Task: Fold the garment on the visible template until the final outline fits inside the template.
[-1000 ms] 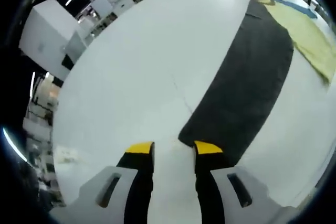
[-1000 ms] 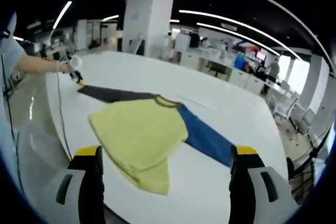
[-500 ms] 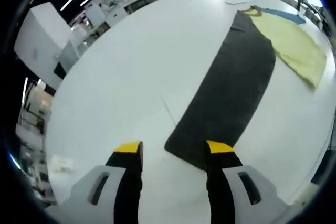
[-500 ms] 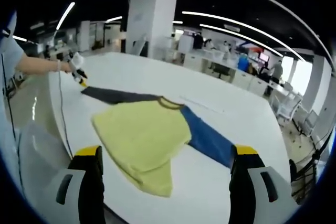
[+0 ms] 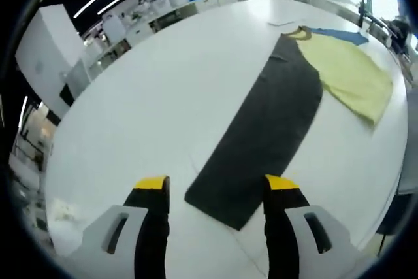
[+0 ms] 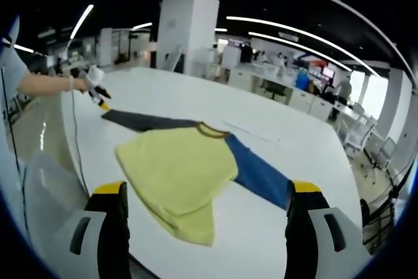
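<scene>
Garment (image 6: 179,171): a yellow shirt body with one dark grey sleeve (image 5: 261,135) and one blue sleeve (image 6: 258,174), lying flat on the big white table (image 5: 150,102). In the right gripper view the yellow part looks partly doubled over near its lower edge, with a tail of cloth sticking out toward the camera, so some folding may be done, though I cannot be sure. Both sleeves lie stretched straight out to opposite sides, which I judge leaves most of the work ahead: each sleeve has to come in over the body and the body folded down. I cannot make out a template outline on the table in either view. The left gripper (image 5: 215,184) hangs above the free end of the grey sleeve, jaws apart and holding nothing. The right gripper (image 6: 206,191) hovers well back from the yellow hem, jaws wide apart and empty too.
</scene>
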Motion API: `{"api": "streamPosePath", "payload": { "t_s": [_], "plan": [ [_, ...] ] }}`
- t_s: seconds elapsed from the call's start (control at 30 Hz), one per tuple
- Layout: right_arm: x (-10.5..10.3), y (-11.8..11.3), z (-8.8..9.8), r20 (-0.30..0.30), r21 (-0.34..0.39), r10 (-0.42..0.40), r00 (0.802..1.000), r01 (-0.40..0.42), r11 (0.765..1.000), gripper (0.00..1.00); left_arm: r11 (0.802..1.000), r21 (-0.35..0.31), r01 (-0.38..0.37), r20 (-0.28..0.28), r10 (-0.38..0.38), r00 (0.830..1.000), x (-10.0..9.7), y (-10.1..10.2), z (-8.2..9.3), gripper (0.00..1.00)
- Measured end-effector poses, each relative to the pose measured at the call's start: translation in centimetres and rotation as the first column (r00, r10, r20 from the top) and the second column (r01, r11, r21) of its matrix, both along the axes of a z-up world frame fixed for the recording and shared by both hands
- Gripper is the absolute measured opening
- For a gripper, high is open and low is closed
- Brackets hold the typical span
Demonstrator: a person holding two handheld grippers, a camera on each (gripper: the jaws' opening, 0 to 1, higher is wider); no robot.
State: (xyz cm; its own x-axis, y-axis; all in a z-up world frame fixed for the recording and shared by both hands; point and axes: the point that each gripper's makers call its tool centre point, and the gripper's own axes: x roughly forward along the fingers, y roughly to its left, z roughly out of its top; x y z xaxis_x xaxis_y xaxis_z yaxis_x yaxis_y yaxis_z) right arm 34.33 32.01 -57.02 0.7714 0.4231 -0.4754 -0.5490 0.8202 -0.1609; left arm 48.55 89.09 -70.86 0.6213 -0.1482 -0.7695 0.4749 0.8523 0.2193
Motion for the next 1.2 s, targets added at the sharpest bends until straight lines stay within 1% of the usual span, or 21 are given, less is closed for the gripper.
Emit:
{"api": "streamPosePath", "payload": {
  "t_s": [0.07,0.1,0.27,0.4,0.5,0.57,0.73,0.8,0.87,1.1,1.2],
  "plan": [
    [-0.1,-0.1,0.1,0.001,0.001,-0.003,1.0,0.003,1.0,1.0,0.999,-0.041,0.013,0.025,-0.012,1.0,0.0,-0.8,0.4,0.56],
    [-0.1,-0.1,0.0,0.001,0.002,-0.004,1.0,0.004,1.0,1.0,0.998,-0.053,0.025,0.022,-0.024,0.999,-0.1,-1.1,0.3,0.58],
    [-0.2,-0.1,-0.1,-0.004,-0.001,-0.001,1.0,0.001,1.0,1.0,0.997,-0.052,0.049,0.022,-0.048,0.999,-0.6,-1.7,0.3,0.6],
    [-0.1,0.2,0.0,0.001,0.002,0.003,1.0,-0.003,1.0,1.0,0.995,-0.075,0.065,0.039,-0.062,0.997,-1.0,-2.6,0.8,0.61],
    [0.0,0.3,0.1,0.007,0.004,0.007,1.0,-0.007,1.0,1.0,0.994,-0.074,0.076,0.047,-0.072,0.996,-1.0,-3.0,1.2,0.62],
    [0.0,0.4,0.3,0.012,0.004,0.009,1.0,-0.009,1.0,1.0,0.994,-0.071,0.083,0.056,-0.079,0.995,-1.0,-3.2,1.5,0.62],
    [0.0,0.3,0.5,0.02,0.01,0.005,1.0,-0.005,1.0,1.0,0.99,-0.099,0.102,0.076,-0.095,0.993,-0.7,-4.0,2.5,0.63],
    [0.0,0.2,0.6,0.022,0.009,0.003,1.0,-0.004,1.0,1.0,0.988,-0.104,0.112,0.074,-0.104,0.992,-0.7,-4.3,2.6,0.64],
    [0.0,0.1,0.7,0.024,0.009,0.001,1.0,-0.001,1.0,1.0,0.988,-0.1,0.117,0.085,-0.108,0.99,-0.5,-4.4,2.9,0.64],
    [0.0,-0.2,0.7,0.028,0.012,-0.004,1.0,0.004,1.0,1.0,0.982,-0.125,0.141,0.104,-0.129,0.986,-0.6,-5.5,4.0,0.67],
    [0.0,-0.2,0.6,0.025,0.007,-0.002,1.0,0.002,1.0,1.0,0.98,-0.134,0.149,0.101,-0.136,0.986,-0.7,-5.9,4.1,0.68]
  ]
}}
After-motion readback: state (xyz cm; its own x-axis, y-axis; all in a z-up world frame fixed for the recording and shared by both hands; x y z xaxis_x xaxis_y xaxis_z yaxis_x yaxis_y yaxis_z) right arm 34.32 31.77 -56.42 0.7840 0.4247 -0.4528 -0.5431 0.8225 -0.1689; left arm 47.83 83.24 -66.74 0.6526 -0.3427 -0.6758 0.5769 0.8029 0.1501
